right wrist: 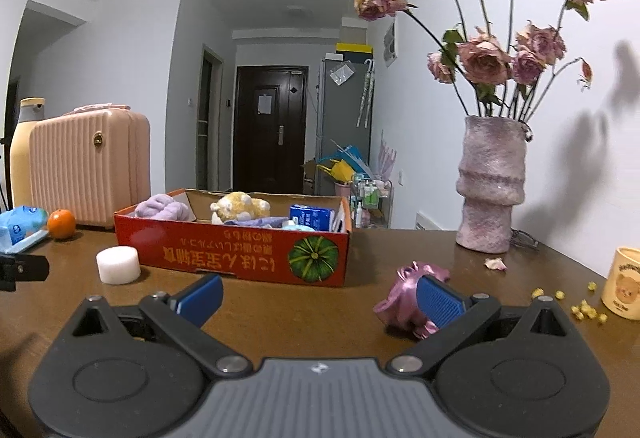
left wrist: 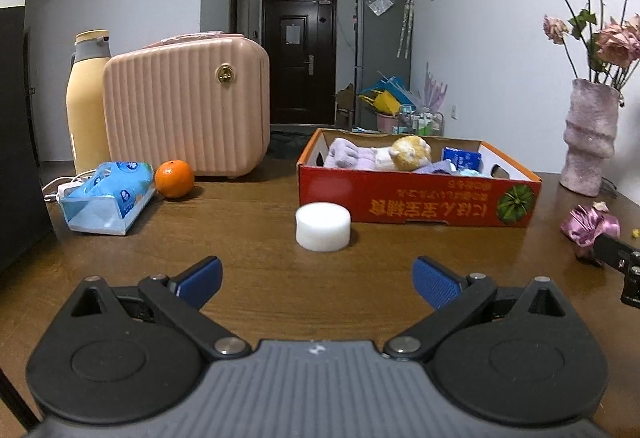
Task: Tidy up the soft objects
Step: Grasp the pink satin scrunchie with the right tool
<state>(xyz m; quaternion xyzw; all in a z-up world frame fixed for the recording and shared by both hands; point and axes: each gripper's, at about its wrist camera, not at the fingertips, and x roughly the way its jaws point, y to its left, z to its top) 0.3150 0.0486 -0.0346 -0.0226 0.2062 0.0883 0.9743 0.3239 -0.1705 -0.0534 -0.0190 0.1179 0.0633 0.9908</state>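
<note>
A red cardboard box (left wrist: 416, 198) (right wrist: 240, 254) on the wooden table holds a purple cloth (left wrist: 348, 154), a yellow plush toy (left wrist: 410, 153) (right wrist: 240, 207) and a blue packet (left wrist: 462, 159). A white foam cylinder (left wrist: 323, 226) (right wrist: 118, 264) stands in front of its left corner. My left gripper (left wrist: 316, 280) is open, just short of the cylinder. A pink satin scrunchie (right wrist: 406, 298) (left wrist: 590, 228) lies right of the box. My right gripper (right wrist: 320, 298) is open, its right finger (right wrist: 438, 300) over the scrunchie's near side.
A pink ribbed case (left wrist: 186, 104), a yellow bottle (left wrist: 86, 98), a blue tissue pack (left wrist: 108, 194) and an orange (left wrist: 174, 178) sit at the left. A vase of dried roses (right wrist: 490, 190), a cream cup (right wrist: 624, 288) and yellow crumbs (right wrist: 584, 308) are at the right.
</note>
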